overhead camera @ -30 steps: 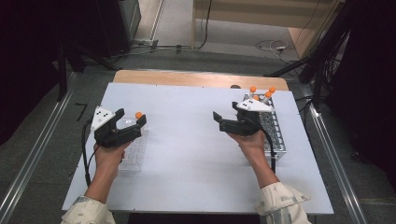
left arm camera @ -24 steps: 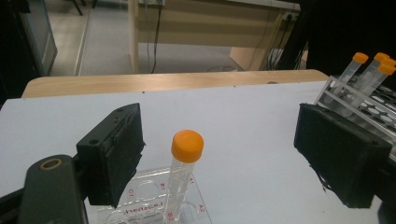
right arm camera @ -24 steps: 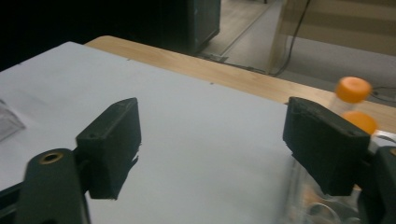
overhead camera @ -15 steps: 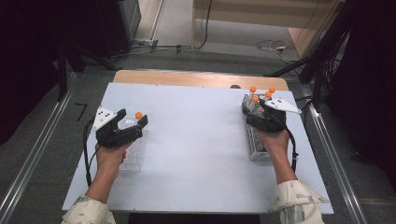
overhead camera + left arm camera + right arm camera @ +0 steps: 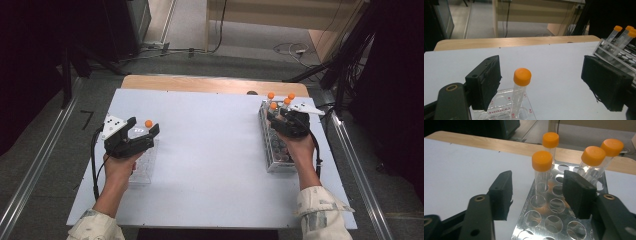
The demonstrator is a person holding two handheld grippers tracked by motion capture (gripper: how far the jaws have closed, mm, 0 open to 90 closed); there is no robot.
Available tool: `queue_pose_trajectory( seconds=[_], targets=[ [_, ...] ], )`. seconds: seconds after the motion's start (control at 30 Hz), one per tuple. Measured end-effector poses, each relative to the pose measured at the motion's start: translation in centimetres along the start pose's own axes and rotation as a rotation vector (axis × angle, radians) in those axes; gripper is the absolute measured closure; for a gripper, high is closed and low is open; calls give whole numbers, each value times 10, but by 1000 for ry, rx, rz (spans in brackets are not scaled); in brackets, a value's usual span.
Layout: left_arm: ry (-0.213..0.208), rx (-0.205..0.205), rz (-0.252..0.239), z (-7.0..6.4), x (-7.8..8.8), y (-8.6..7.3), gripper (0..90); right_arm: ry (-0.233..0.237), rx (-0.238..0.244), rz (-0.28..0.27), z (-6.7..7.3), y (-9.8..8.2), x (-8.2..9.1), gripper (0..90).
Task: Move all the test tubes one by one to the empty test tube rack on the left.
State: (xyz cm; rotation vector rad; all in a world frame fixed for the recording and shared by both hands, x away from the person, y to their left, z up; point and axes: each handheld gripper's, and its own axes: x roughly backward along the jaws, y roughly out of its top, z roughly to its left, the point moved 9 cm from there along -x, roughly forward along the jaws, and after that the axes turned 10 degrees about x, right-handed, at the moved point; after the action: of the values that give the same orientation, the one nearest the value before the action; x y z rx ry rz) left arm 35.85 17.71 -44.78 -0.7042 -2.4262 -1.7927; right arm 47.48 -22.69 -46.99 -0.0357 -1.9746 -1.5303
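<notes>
A clear plastic rack [image 5: 142,167] lies at the table's left and holds one upright orange-capped tube [image 5: 521,85]. My left gripper [image 5: 143,129] hovers over it, open. The tube stands between the jaws, closer to the left jaw, and touches neither [image 5: 542,67]. At the right lies a metal rack [image 5: 276,150] with several orange-capped tubes [image 5: 273,106] at its far end. My right gripper [image 5: 280,116] is over that rack. Its jaws have just been closing. They flank the nearest tube [image 5: 542,162] without pressing it [image 5: 537,178].
The white tabletop [image 5: 210,150] lies bare between the two racks. A wooden strip [image 5: 200,84] runs along its far edge. Cables lie on the floor beyond. Metal rails run along both sides of the table.
My right gripper has moved right over the metal rack, turned toward the tubes at its far end, and narrowed its jaws. The left gripper has stayed put.
</notes>
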Motion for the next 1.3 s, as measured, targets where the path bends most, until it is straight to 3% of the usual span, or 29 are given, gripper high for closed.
queue_pose_trajectory(
  seconds=[0.13,0.43,0.6,1.0,1.3],
  targets=[
    [-1,-2,2,0,0,-1,167,12,-9,55,-2,-1,-9,489],
    [-3,-1,9,-2,-2,-3,167,2,2,111,-7,-2,-20,615],
    [-4,-1,9,-2,-1,-3,167,11,13,167,-7,-5,-26,663],
    [-9,-2,11,-3,-2,-3,168,26,53,198,-5,-1,-32,703],
    [-9,-3,14,-3,-1,-4,168,25,55,211,-6,-1,-36,681]
  ],
)
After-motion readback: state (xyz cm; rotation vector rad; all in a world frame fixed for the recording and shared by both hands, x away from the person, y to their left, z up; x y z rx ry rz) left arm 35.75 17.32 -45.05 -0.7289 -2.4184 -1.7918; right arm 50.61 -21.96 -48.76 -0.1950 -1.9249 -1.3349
